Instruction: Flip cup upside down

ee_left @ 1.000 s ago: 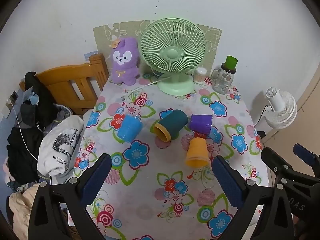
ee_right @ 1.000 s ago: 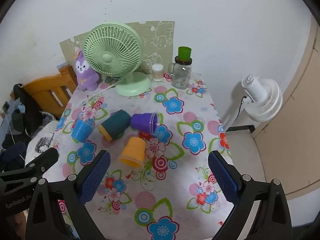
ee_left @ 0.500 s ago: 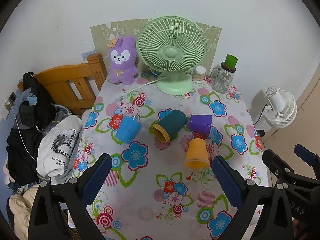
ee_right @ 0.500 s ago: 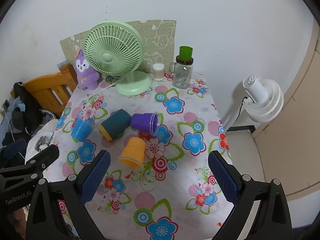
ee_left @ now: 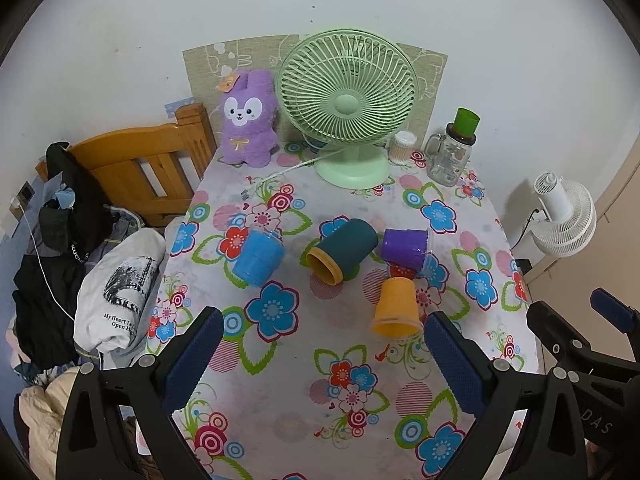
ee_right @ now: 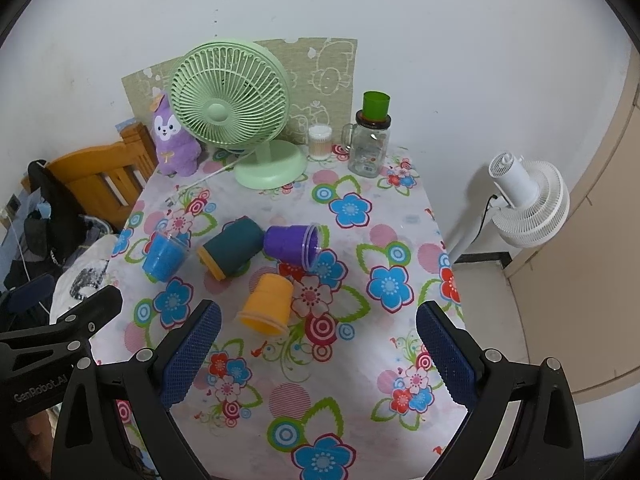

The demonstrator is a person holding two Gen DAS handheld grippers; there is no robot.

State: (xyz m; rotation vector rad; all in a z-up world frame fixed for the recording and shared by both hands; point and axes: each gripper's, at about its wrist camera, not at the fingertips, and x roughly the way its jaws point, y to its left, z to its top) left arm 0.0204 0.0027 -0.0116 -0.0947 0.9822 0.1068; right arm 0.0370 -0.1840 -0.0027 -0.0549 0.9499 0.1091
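I hold both tools above the near edge of the table point(ee_left: 280, 420), well apart from the cups. My left hand-held gripper point(ee_left: 320, 354) has its jaws spread wide with nothing between them; my right hand-held gripper point(ee_right: 318, 348) is likewise wide open and empty.

Location of the cups: all sit in a loose cluster at the centre of both frames, on the flowered tablecloth point(ee_right: 360, 360)
- The blue cup point(ee_left: 258, 256), centre left, leans with its clear rim pointing up and away
- The dark teal cup point(ee_left: 344, 250) lies on its side, orange-rimmed mouth toward me
- The purple cup point(ee_right: 290, 245) lies on its side, mouth toward the right of the frame, touching or just beside the teal one
- The orange cup point(ee_right: 268, 302), nearest me, appears to rest mouth-down, slightly tilted

Handling, as judged: these look like light, thin plastic cups, stiff enough to pinch yet likely to flex or skid on the cloth. I would grip across the side wall near mid-height, pads on opposite sides, with light pressure, then rotate the mouth downward.

Count: four cups; two hand-held grippers; one green desk fan point(ee_left: 348, 100); one white fan point(ee_right: 528, 200) at right; one purple plush toy point(ee_left: 248, 120); one glass jar point(ee_right: 370, 146) with a green top; one small container point(ee_right: 320, 142) beside it
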